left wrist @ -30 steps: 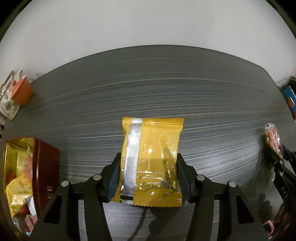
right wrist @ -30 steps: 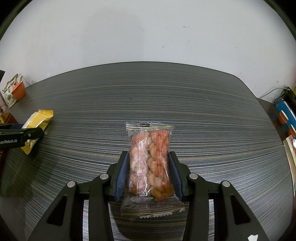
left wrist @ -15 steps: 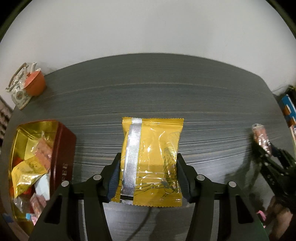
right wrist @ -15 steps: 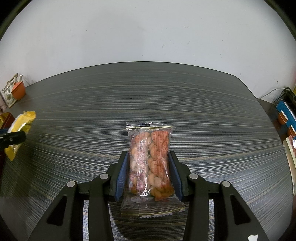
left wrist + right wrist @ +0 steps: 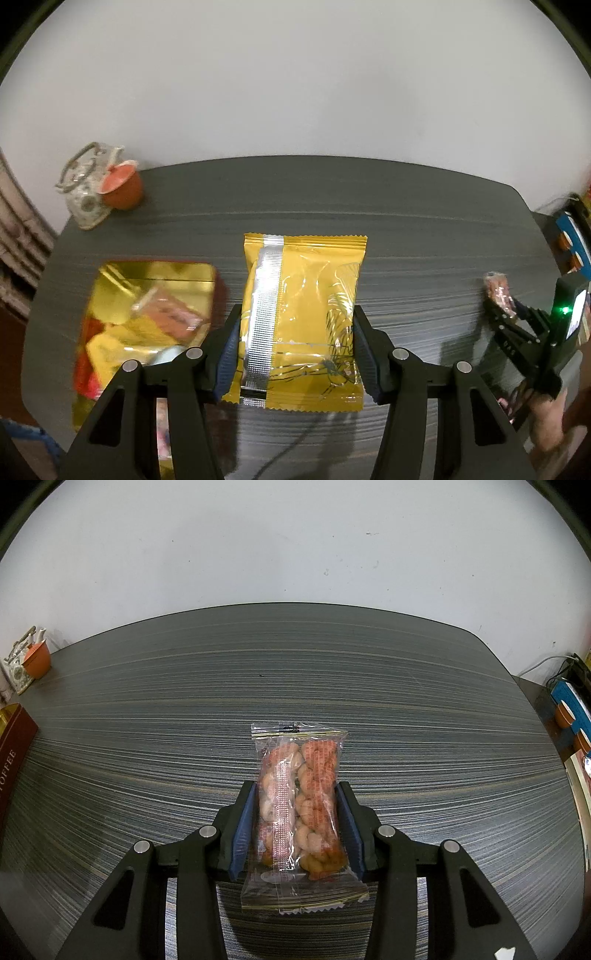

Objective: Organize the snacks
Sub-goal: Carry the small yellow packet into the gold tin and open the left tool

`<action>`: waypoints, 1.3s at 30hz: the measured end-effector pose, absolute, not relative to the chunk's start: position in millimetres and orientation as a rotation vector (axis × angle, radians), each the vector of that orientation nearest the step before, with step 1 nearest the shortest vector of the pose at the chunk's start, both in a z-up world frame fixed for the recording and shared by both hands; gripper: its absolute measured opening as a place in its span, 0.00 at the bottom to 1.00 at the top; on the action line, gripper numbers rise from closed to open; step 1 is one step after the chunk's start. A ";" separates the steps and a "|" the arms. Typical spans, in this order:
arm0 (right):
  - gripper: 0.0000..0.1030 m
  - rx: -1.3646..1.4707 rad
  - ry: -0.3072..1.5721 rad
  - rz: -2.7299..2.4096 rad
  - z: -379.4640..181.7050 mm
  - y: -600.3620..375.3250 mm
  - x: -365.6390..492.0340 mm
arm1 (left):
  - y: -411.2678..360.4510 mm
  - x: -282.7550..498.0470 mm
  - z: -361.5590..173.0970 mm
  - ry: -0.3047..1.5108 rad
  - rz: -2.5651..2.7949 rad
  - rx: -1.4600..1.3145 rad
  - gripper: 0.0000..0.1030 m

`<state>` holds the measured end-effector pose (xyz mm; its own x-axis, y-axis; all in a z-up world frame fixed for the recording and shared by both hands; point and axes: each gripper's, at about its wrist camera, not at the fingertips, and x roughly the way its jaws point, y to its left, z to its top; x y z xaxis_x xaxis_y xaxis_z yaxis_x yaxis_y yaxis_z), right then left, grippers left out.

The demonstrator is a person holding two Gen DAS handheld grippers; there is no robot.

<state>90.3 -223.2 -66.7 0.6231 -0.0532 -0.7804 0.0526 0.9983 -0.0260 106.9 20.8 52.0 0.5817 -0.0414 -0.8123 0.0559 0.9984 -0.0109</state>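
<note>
My left gripper (image 5: 295, 347) is shut on a yellow foil snack packet (image 5: 303, 314) and holds it above the dark table, just right of an open red tin (image 5: 147, 317) with a gold lining and several wrapped snacks inside. My right gripper (image 5: 295, 823) is shut on a clear packet of twisted orange-pink crackers (image 5: 299, 805) above the table's middle. The right gripper with its packet (image 5: 498, 295) also shows at the far right of the left wrist view. The tin's red side (image 5: 11, 753) shows at the left edge of the right wrist view.
A patterned teapot (image 5: 85, 188) and an orange cup (image 5: 122, 184) stand at the table's far left corner. Blue boxes and cables (image 5: 569, 705) lie beyond the table's right edge. A white wall runs behind the dark striped table (image 5: 295, 672).
My left gripper has swung left with the yellow packet, so the tin has come from the left edge to beside the packet. The right gripper has stayed put.
</note>
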 end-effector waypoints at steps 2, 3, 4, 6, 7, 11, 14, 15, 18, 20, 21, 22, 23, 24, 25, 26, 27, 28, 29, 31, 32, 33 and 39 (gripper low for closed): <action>0.40 -0.002 0.896 -0.061 -66.7 -223.2 90.4 | 40.0 107.8 54.9 0.945 -0.037 0.024 0.54; 0.40 -0.003 0.896 -0.062 -66.5 -222.3 90.1 | 45.6 106.0 55.6 0.943 -0.026 0.031 0.54; 0.40 -0.002 0.896 -0.062 -66.7 -222.2 90.1 | 52.2 104.7 55.4 0.940 -0.012 0.039 0.54; 0.40 -0.003 0.896 -0.062 -67.1 -221.8 90.1 | 73.7 103.7 52.5 0.936 0.030 0.065 0.54; 0.40 -0.003 0.896 -0.062 -67.0 -222.0 90.2 | 83.7 102.4 50.8 0.941 0.051 0.068 0.54; 0.40 -0.006 0.896 -0.063 -67.2 -221.5 90.3 | 121.7 96.3 40.0 0.966 0.116 0.060 0.54; 0.40 -0.007 0.896 -0.064 -67.8 -220.6 90.3 | 145.1 91.5 32.9 0.982 0.145 0.050 0.54; 0.40 -0.007 0.896 -0.064 -67.7 -220.6 90.3 | 150.7 90.1 30.4 0.988 0.152 0.048 0.54; 0.40 -0.007 0.896 -0.064 -67.9 -220.4 90.4 | 167.0 86.1 22.7 0.999 0.170 0.030 0.54; 0.40 -0.005 0.896 -0.065 -67.8 -220.7 90.3 | 173.1 85.0 16.1 1.009 0.178 0.025 0.54; 0.40 -0.001 0.896 -0.066 -67.8 -220.8 90.4 | 175.3 84.7 13.6 1.013 0.184 0.024 0.54; 0.40 -0.001 0.896 -0.067 -67.5 -220.2 90.7 | 178.0 85.8 10.7 1.017 0.187 0.024 0.54; 0.40 0.000 0.896 -0.068 -67.5 -220.2 91.2 | 179.3 86.3 6.6 1.024 0.185 0.027 0.54; 0.40 0.001 0.896 -0.069 -67.7 -220.3 91.7 | 180.0 86.3 4.2 1.028 0.186 0.027 0.54; 0.40 0.002 0.896 -0.070 -67.7 -220.3 92.2 | 180.7 86.1 1.1 1.032 0.186 0.027 0.54; 0.40 0.003 0.896 -0.071 -67.6 -220.1 92.7 | 180.1 86.1 -1.6 1.036 0.184 0.028 0.54; 0.40 0.003 0.896 -0.071 -67.6 -219.7 93.0 | 180.7 86.4 -3.8 1.039 0.184 0.027 0.54; 0.40 0.002 0.896 -0.071 -67.6 -219.6 93.3 | 181.7 87.3 -6.5 1.043 0.185 0.024 0.54; 0.40 0.003 0.896 -0.072 -67.5 -219.3 93.4 | 182.3 87.7 -9.2 1.043 0.185 0.021 0.54; 0.40 0.003 0.896 -0.075 -67.6 -218.2 93.6 | 183.2 88.3 -11.1 1.038 0.188 0.021 0.54; 0.40 0.005 0.898 -0.077 -67.6 -217.6 94.1 | 183.5 88.9 -11.5 1.037 0.188 0.020 0.54; 0.40 0.009 0.901 -0.079 -67.5 -217.2 94.8 | 183.5 89.3 -12.2 1.038 0.187 0.022 0.54; 0.36 0.010 0.908 -0.098 -66.5 -211.6 96.7 | 183.0 92.0 -16.1 1.053 0.190 0.040 0.59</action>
<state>96.7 -211.6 -66.5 0.6109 -0.0810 -0.7875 0.0894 0.9954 -0.0330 92.0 183.0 -16.1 0.4804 0.1744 -0.8595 -0.1364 0.9830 0.1232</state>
